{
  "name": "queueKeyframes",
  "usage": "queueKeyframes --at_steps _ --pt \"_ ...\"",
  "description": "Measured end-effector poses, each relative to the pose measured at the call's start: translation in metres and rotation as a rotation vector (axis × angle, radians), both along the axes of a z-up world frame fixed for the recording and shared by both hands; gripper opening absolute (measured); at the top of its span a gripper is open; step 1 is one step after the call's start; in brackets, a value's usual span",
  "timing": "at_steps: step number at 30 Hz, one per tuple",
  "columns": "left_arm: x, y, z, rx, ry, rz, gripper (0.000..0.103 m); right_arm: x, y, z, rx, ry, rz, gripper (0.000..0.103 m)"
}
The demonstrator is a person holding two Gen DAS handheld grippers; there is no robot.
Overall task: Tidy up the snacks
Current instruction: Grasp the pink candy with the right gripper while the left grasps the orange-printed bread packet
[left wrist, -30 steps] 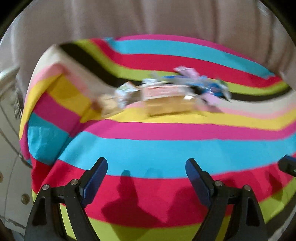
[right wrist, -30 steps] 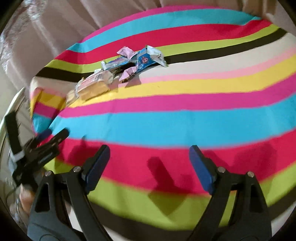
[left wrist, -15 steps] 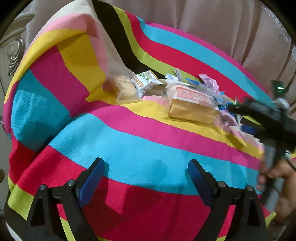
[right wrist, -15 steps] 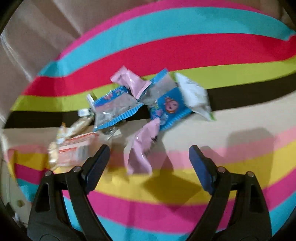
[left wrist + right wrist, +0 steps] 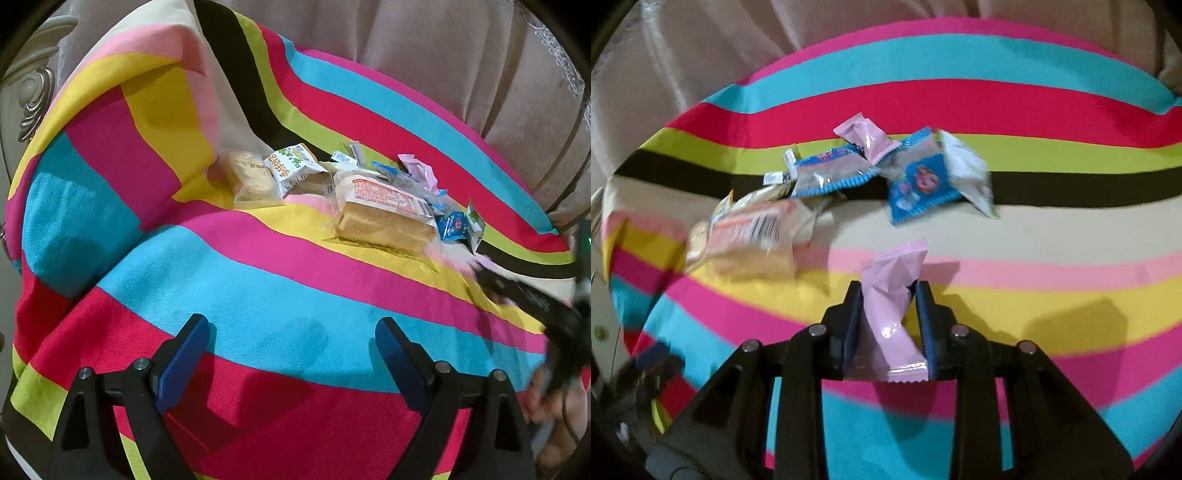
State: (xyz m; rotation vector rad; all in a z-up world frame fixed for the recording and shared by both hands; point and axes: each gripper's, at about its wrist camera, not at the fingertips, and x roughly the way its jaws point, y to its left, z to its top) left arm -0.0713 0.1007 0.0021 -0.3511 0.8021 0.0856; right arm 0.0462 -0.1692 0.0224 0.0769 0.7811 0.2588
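My right gripper (image 5: 888, 295) is shut on a pink snack packet (image 5: 892, 295) just above the striped cloth (image 5: 1034, 306). Beyond it lie two blue packets (image 5: 919, 184), another pink packet (image 5: 866, 136), a white packet (image 5: 966, 166) and a wrapped bread slice pack (image 5: 753, 236). My left gripper (image 5: 291, 343) is open and empty over the blue stripe. Ahead of it are the bread pack (image 5: 384, 218), a clear-wrapped cake (image 5: 249, 177) and a white-green packet (image 5: 293, 166). The right gripper's body (image 5: 532, 299) shows blurred at the right of the left wrist view.
The striped cloth (image 5: 258, 295) covers a rounded surface and folds up at the far left (image 5: 147, 92). Beige curtains (image 5: 443, 55) hang behind. A carved furniture piece (image 5: 33, 85) stands at the left edge.
My right gripper moved in over the snacks and closed on the pink packet that lay between its open fingers. My left gripper stayed open and shifted slightly.
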Motion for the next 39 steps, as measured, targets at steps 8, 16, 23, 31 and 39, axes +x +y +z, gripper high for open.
queueKeyframes --at_steps 8,16,23,31,39 --pt "0.003 -0.005 -0.001 0.019 0.011 -0.02 0.098 -0.041 -0.031 -0.018 -0.01 0.029 -0.022 0.033" --pt "0.011 0.0 0.007 -0.33 0.061 0.16 0.098 -0.036 -0.054 -0.022 0.174 0.048 -0.037 0.033" --pt "0.09 -0.024 0.033 -0.302 0.139 0.422 0.098 -0.039 -0.053 -0.02 0.192 0.05 -0.036 0.034" --pt "0.185 -0.036 0.017 -0.119 0.377 0.555 0.099 -0.038 -0.056 -0.022 0.217 0.052 -0.037 0.034" --pt "0.158 -0.063 0.007 0.139 0.407 0.242 0.099 -0.037 -0.057 -0.023 0.236 0.054 -0.039 0.033"
